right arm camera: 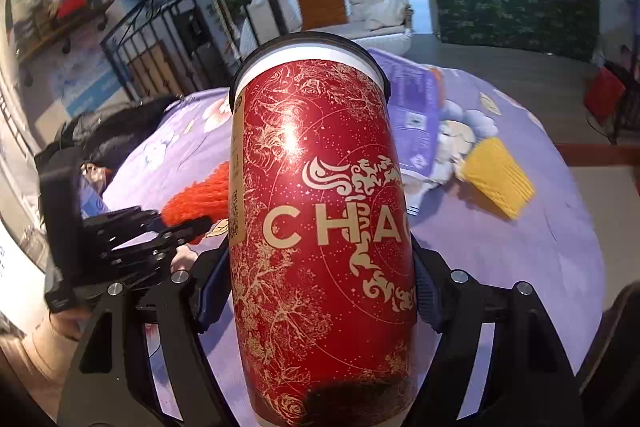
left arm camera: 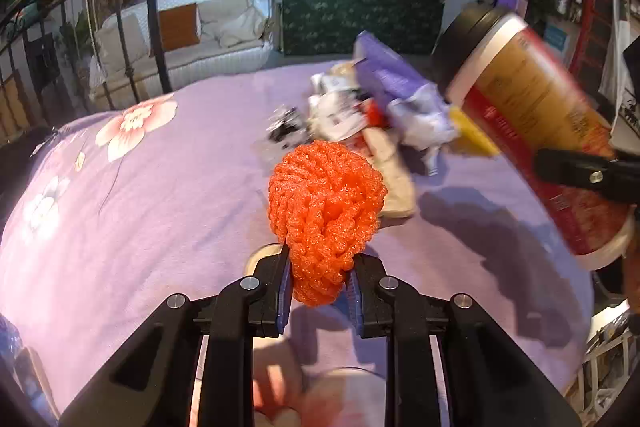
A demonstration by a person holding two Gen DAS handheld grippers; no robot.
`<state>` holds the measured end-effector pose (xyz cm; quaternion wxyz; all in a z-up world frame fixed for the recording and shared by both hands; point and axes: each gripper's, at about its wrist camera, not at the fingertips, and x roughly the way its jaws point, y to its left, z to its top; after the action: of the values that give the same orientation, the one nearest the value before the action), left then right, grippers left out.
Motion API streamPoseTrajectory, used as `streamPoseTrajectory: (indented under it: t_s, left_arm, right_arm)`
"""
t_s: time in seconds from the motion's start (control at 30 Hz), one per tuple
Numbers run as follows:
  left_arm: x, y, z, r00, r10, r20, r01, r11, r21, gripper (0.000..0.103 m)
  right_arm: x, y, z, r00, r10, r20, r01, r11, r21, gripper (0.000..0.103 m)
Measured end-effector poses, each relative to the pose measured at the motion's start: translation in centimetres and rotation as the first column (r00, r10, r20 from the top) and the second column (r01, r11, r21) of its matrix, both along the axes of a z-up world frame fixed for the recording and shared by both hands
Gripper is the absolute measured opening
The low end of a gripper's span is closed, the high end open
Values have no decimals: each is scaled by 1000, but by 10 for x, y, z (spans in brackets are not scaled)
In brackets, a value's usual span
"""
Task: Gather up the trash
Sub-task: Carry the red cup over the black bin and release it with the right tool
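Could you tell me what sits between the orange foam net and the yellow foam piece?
In the left wrist view, a beige wrapper lies between the orange net and yellow piece.

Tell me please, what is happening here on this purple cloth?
A person is collecting trash with two hand-held tools. The left tool pinches an orange foam net; the right tool holds a tall red paper cup with a black lid. A heap of purple and white wrappers and a yellow foam net lie on the purple flowered cloth.

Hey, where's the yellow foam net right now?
The yellow foam net lies on the purple bedspread, right of the red cup in the right wrist view, beside the purple wrapper at the edge of the trash pile.
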<state>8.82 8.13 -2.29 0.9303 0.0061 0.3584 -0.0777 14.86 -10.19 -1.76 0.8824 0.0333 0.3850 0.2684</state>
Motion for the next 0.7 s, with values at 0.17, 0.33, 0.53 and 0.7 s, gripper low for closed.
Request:
streamPoseTrajectory:
  t_s: [0.17,0.33,0.53,0.7]
  left_arm:
    - [-11,-44,12,995,-90,43,91,995,-39,22]
    - [-11,-98,18,975,-211,65,215,975,-63,22]
    - [-8,-160,14,938,-341,59,345,934,-89,22]
    - [-4,-195,7,906,-423,32,424,899,-108,22]
  right_arm:
    - [-18,-45,-3,993,-120,-4,121,990,67,74]
    - [-41,-116,-5,958,-284,-22,285,952,108,74]
    - [-75,-208,-9,866,-499,-27,499,864,69,74]
    - [-91,-279,-33,741,-659,-128,662,749,-19,74]
